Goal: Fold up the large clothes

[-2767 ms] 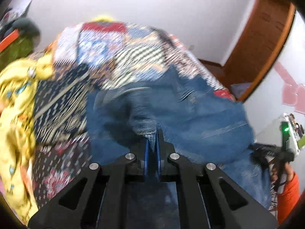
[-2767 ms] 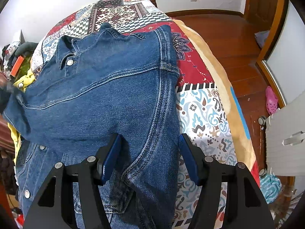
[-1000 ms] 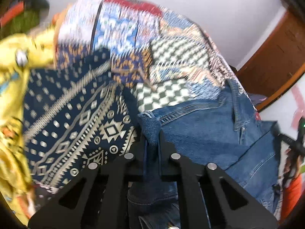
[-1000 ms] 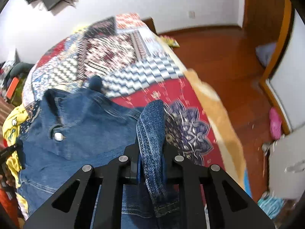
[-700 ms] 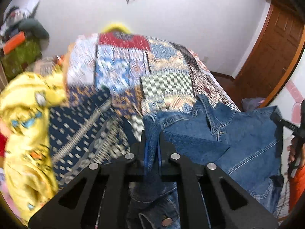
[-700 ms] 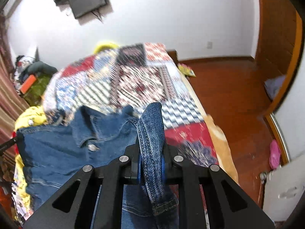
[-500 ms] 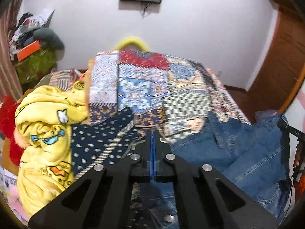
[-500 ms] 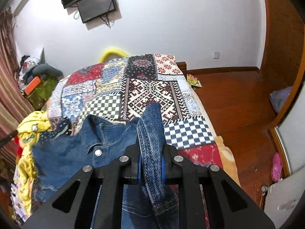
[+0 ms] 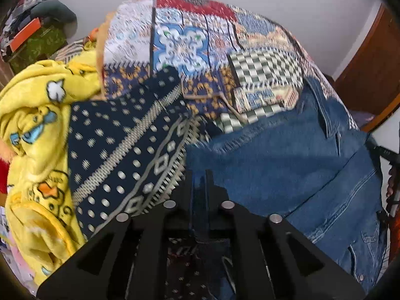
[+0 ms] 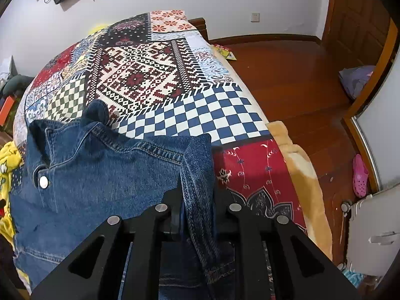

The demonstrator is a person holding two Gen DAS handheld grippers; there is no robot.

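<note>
A blue denim jacket (image 9: 287, 165) lies spread over the patchwork bedspread (image 9: 190, 37), collar toward the far right. My left gripper (image 9: 199, 175) is shut on the jacket's left edge, the denim pinched between its jaws. In the right wrist view the denim jacket (image 10: 95, 175) shows its collar and a metal button (image 10: 43, 182). My right gripper (image 10: 197, 187) is shut on a thick fold of the jacket's right edge, which stands up between the jaws.
A dark blue patterned cloth (image 9: 120, 155) and a yellow duck-print blanket (image 9: 32, 135) lie left of the jacket. The bed's right edge drops to a wooden floor (image 10: 300, 75) with a pink shoe (image 10: 360, 175). The other gripper (image 9: 385, 152) shows at the far right.
Both grippers took hold of the jacket's edges, lifted it, and have now come down lower over the bed with the jacket spreading flat. Both views tilted downward in the last half second.
</note>
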